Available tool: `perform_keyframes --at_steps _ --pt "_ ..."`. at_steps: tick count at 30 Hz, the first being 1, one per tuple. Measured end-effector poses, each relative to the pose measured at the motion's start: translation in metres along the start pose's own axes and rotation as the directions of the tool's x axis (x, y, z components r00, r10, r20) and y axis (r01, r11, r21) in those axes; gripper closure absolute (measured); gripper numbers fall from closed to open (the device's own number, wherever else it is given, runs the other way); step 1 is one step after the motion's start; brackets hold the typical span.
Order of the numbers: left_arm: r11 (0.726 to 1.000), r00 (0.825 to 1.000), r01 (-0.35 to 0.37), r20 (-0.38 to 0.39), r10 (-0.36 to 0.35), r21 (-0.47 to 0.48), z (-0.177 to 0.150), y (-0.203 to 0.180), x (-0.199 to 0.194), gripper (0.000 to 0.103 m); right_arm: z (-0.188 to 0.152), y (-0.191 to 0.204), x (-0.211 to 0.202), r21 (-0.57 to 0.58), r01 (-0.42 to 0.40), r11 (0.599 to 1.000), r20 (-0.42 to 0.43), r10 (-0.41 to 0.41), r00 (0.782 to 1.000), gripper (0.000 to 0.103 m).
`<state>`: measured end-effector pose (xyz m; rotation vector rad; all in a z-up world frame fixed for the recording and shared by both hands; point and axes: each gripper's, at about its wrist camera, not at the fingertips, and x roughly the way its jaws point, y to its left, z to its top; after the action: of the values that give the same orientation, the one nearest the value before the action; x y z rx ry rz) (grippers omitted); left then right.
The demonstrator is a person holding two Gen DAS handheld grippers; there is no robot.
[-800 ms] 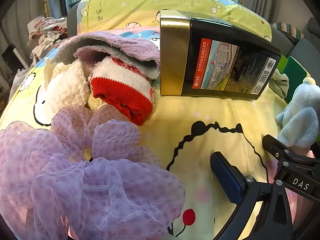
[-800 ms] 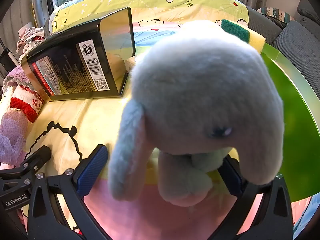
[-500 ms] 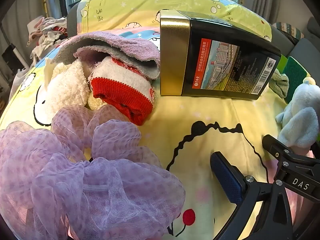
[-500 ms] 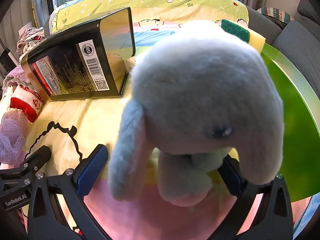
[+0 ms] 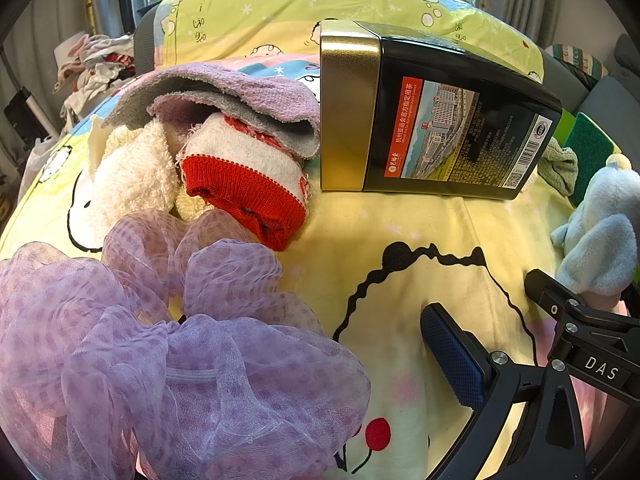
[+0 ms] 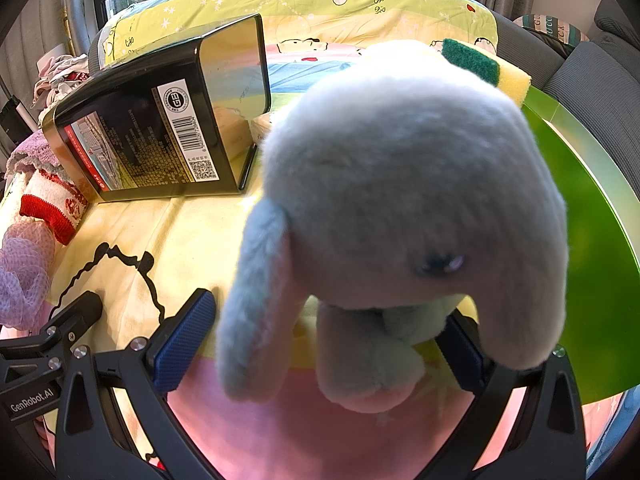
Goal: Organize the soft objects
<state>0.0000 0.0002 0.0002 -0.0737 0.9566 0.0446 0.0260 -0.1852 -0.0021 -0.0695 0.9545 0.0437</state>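
Cartoon-print sheet [image 5: 400, 216] over table, windows behind; both tools wide, gripping nothing

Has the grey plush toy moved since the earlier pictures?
No. In the right wrist view the plush toy keeps the same place against the black tin behind it, between the open right gripper fingers.

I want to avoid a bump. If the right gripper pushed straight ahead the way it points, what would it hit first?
Most likely the grey plush elephant: it sits between the right gripper's open jaws and fills the view ahead, though depth is hard to judge.
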Motion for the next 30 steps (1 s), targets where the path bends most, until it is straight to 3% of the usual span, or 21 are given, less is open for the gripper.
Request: perform_keyframes --at_steps 30 --pt "1.0 1.0 -0.017 0.001 0.017 -0.001 -0.006 -0.01 -0.001 0.0 0.0 0.0 0.0 0.0 0.0 1.0 0.0 0.0 1.0 0.001"
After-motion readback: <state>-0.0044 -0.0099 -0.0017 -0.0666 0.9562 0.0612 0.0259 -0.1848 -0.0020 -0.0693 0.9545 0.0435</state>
